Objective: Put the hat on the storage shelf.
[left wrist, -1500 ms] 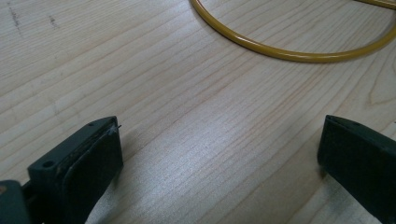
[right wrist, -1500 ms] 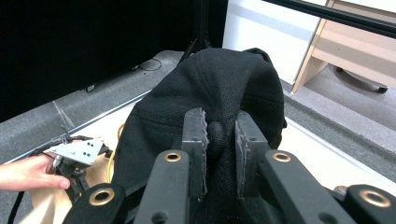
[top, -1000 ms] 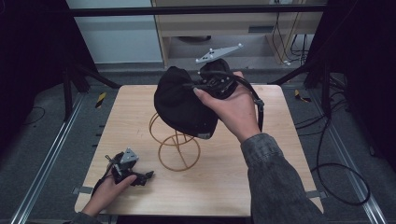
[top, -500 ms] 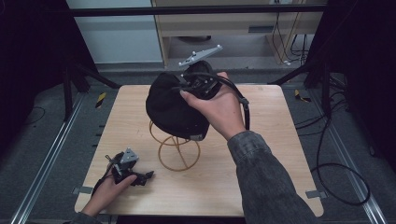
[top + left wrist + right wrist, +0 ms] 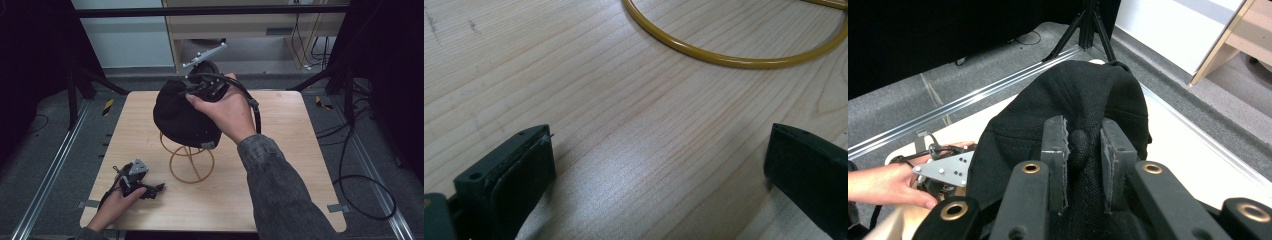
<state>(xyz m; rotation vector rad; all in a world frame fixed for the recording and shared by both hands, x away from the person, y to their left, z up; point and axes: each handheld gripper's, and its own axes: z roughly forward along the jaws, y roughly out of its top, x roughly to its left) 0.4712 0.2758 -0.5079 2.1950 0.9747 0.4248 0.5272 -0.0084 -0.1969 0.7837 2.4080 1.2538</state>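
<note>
since the earlier high view the black cap (image 5: 186,119) has been carried a little toward the table's left edge and far edge, and it is now hung partly over the top of the yellow wire stand (image 5: 188,159), which is set near the middle of the table (image 5: 300,165). the stand itself has not been shifted. the cap is held by the right gripper (image 5: 200,90), whose jaws are closed nearly all the way on a pinched fold of the cap's fabric, as is seen in the right gripper view, where the cloth (image 5: 1082,145) is bunched between the two pads. from this it is judged that the cap is being placed on the stand, or being lifted off it; which of the two cannot be told from these pictures, and the cap is not yet seated squarely. the left gripper (image 5: 142,186) is rested on the table near the near-left corner, and has been kept in place; its jaws are spread wide with nothing between them, bare wood and the stand's base ring (image 5: 734,59) being seen beyond them in the left gripper view. a small pale tag (image 5: 207,145) is seen at the cap's lower rim, but no writing on it can be read, and no brand can be made out anywhere.
</note>
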